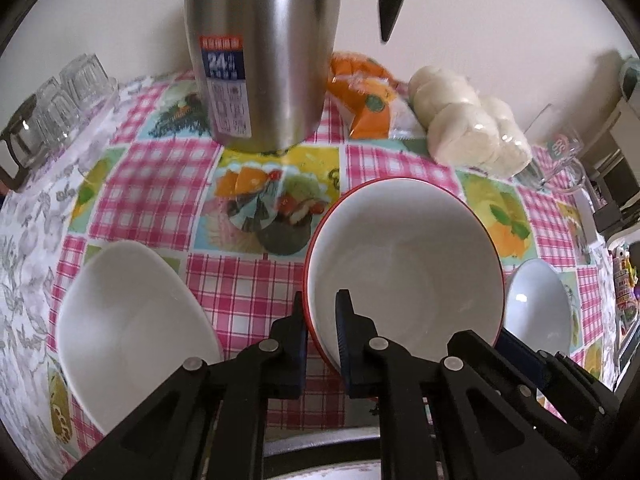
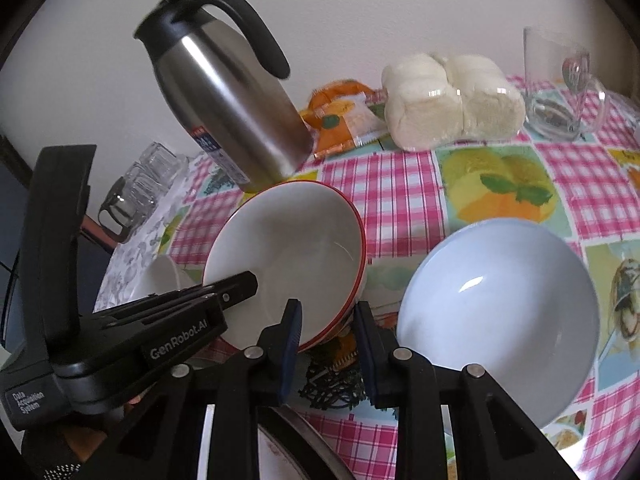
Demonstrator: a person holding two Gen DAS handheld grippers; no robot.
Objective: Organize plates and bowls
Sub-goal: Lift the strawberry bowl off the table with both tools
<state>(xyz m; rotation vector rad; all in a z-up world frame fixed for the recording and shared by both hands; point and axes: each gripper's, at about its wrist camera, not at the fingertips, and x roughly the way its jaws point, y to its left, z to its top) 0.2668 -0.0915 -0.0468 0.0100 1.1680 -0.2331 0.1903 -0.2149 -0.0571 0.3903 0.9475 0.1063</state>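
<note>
Rim of the red-edged bowl [image 1: 404,264] sat clamped in our left tool [image 1: 320,312], tilted off the counter [image 1: 248,292], likely for stacking. Our right tool [image 2: 326,316] stood apart, seemingly empty, between it and the pale blue bowl [image 2: 500,312].

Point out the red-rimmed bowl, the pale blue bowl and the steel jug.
red-rimmed bowl [image 1: 404,256], left wrist view, on its white inside.
pale blue bowl [image 2: 500,312], right wrist view, on its inner floor.
steel jug [image 2: 236,108], right wrist view, on its brushed metal body.
</note>
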